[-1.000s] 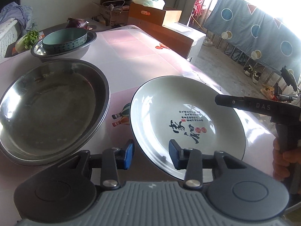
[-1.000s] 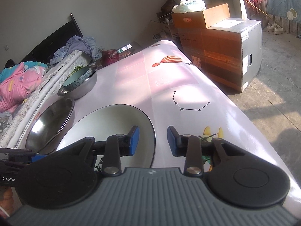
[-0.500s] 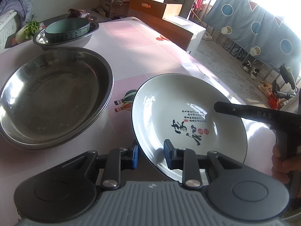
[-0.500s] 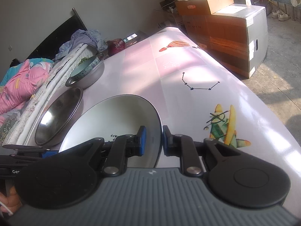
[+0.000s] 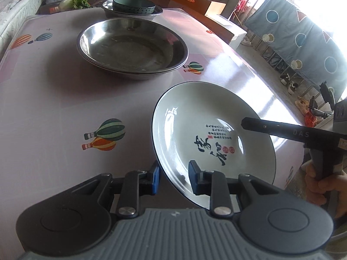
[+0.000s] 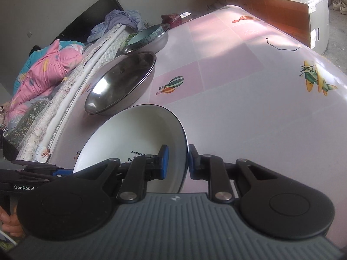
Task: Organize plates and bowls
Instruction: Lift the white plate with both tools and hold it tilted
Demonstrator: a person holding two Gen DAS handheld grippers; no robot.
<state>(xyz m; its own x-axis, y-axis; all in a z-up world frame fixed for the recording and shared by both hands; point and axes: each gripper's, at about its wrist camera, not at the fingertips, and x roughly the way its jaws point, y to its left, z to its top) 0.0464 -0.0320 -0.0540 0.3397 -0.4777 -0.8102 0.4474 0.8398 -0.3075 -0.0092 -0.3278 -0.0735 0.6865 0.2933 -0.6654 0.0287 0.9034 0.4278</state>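
Note:
A white plate (image 5: 206,119) with black calligraphy hangs tilted above the pink table (image 5: 54,108), near its front edge. My left gripper (image 5: 173,178) is shut on the plate's near rim. My right gripper (image 6: 177,162) is shut on the opposite rim of the plate (image 6: 134,134); its black finger (image 5: 282,130) reaches over the plate in the left wrist view. Further back sits a wide steel basin (image 5: 132,49). Behind it a teal bowl (image 5: 133,5) rests inside a smaller steel basin (image 5: 159,13).
A bed with pink and blue bedding (image 6: 43,71) runs along the table's left side. Cardboard boxes (image 6: 292,6) stand past the far right corner. Leafy greens (image 5: 76,0) lie at the back. The table drops off to the floor on the right.
Both grippers closed on the plate's rim and lifted it off the table. The plate tilted, and both hands drew back toward the table's front, so the steel basin looks farther away.

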